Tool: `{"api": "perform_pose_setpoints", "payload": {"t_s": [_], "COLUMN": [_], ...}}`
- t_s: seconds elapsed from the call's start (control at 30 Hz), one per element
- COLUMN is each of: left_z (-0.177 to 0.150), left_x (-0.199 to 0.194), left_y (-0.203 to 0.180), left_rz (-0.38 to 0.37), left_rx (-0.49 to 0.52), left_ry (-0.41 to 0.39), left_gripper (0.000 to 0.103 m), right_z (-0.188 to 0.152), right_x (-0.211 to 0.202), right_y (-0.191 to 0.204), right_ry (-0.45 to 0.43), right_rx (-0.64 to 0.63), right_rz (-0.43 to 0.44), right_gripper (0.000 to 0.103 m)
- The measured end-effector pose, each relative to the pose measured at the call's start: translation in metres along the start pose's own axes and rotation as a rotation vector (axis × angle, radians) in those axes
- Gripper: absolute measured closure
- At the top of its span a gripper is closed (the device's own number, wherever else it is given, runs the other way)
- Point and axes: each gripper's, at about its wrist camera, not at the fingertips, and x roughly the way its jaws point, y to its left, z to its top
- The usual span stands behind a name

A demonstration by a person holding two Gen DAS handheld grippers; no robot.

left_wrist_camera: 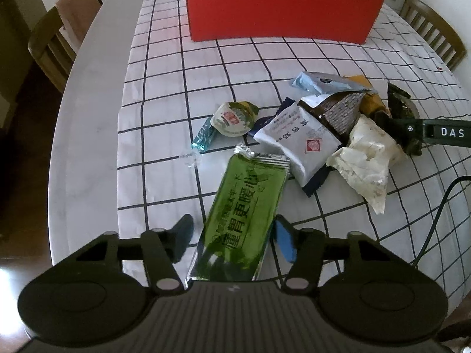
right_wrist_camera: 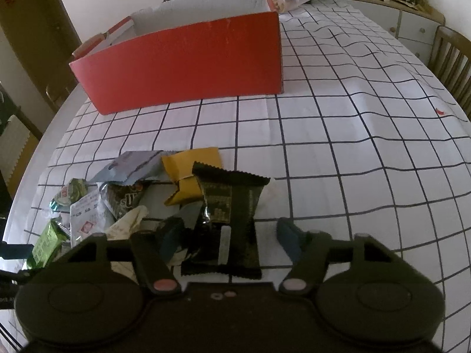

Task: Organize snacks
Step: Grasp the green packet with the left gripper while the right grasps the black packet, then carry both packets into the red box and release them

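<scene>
Down at the near edge of the table, in the left wrist view, we have our left gripper (left_wrist_camera: 232,238) spread apart around a long green packet (left_wrist_camera: 247,211). One finger sits on each side, and we cannot tell if they touch it. We think we are at the picking-up step. Next we would squeeze the fingers together on the packet and carry it to the red box (left_wrist_camera: 276,8), well away at the far end. Just past the packet lies a heap of snacks: a white bag (left_wrist_camera: 297,138), a crinkly cream wrapper (left_wrist_camera: 365,158) and a small round cup (left_wrist_camera: 232,119). The white bag sits just beside the packet's far end and might snag.

Over in the right wrist view, our right gripper (right_wrist_camera: 232,241) is spread apart too, around a black packet (right_wrist_camera: 232,214). A yellow packet (right_wrist_camera: 188,176) lies right behind it, close enough to get bumped. The checked cloth (right_wrist_camera: 353,153) up to the box looks bare, so nothing blocks the way.
</scene>
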Motion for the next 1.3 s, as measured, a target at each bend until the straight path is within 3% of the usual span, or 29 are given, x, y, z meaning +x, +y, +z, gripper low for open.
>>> {"api": "perform_pose_setpoints", "payload": {"t_s": [0.2,0.43,1.0,1.3], "left_z": [-0.001,-0.001,0.005,0.029], "left_x": [-0.002,-0.004,-0.043,-0.081], "left_y": [-0.004,0.0,0.014,0.01], "left_rz": [0.001,-0.002,-0.027,-0.025], "left_rx": [0.005,-0.037,-0.181,-0.202], "left_ry": [-0.009,-0.026,-0.111,-0.199], "left_gripper": [0.058,0.061,0.061,0.061], "right_z": [-0.001,-0.003,-0.004,0.014], "right_x": [-0.002,-0.008,-0.053,-0.084], "right_y": [0.002,0.005,0.015,0.028], "right_ry": [-0.009,-0.025,-0.078,-0.14], "right_rx": [-0.004,-0.029,-0.026,-0.059], "right_rz": [0.01,-0.004,0.02,0.051], "right_gripper": [0.06,0.07,0.071,0.071]}}
